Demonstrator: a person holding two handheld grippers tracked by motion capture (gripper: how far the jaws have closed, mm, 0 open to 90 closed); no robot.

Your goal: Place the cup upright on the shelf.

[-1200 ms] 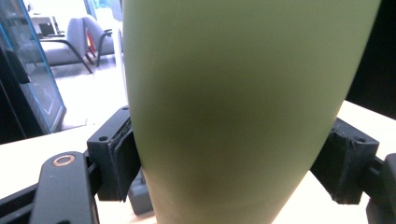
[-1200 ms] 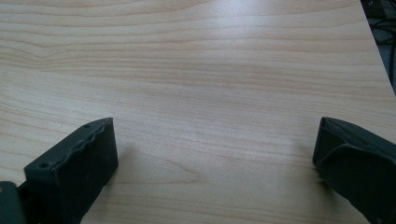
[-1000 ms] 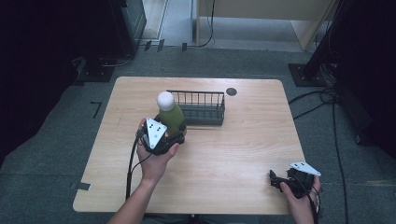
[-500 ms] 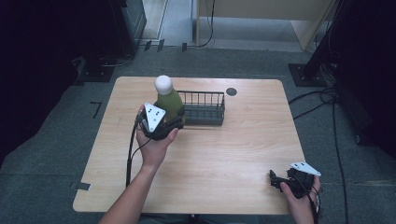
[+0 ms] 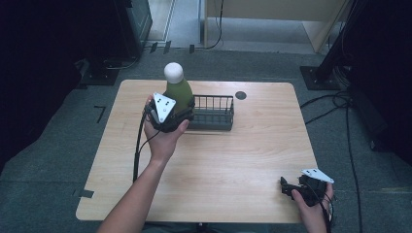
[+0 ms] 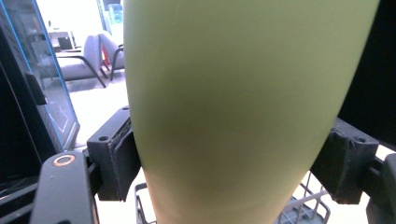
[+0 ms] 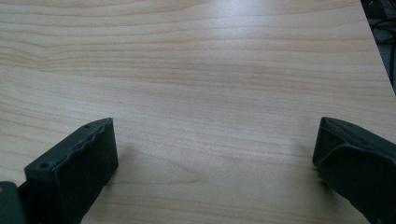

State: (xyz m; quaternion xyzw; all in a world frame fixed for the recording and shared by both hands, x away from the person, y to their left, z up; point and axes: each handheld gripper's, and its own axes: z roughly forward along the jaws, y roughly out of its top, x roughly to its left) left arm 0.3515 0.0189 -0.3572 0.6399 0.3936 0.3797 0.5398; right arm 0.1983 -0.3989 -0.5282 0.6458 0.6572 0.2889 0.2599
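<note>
A green bottle (image 5: 178,94) with a white cap stands upright in the air over the left end of a black wire basket (image 5: 216,113). My left gripper (image 5: 182,112) is shut on the bottle's lower body. In the left gripper view both black pads (image 6: 122,158) press against the green bottle (image 6: 233,107), and the basket's wires (image 6: 299,207) show below it. My right gripper (image 5: 286,187) rests at the table's front right corner, held by a hand. Its jaws stand wide apart over bare wood in the right gripper view, with nothing between the fingertips (image 7: 84,168).
The wooden table (image 5: 233,160) has a small black round grommet (image 5: 240,95) behind the basket. A cable (image 5: 138,150) trails from the left gripper down along the forearm. Dark furniture and cables surround the table on the grey floor.
The left hand has lifted the green bottle and carried it back and to the right, from the table in front of the basket to above its left end. The right gripper has stayed put.
</note>
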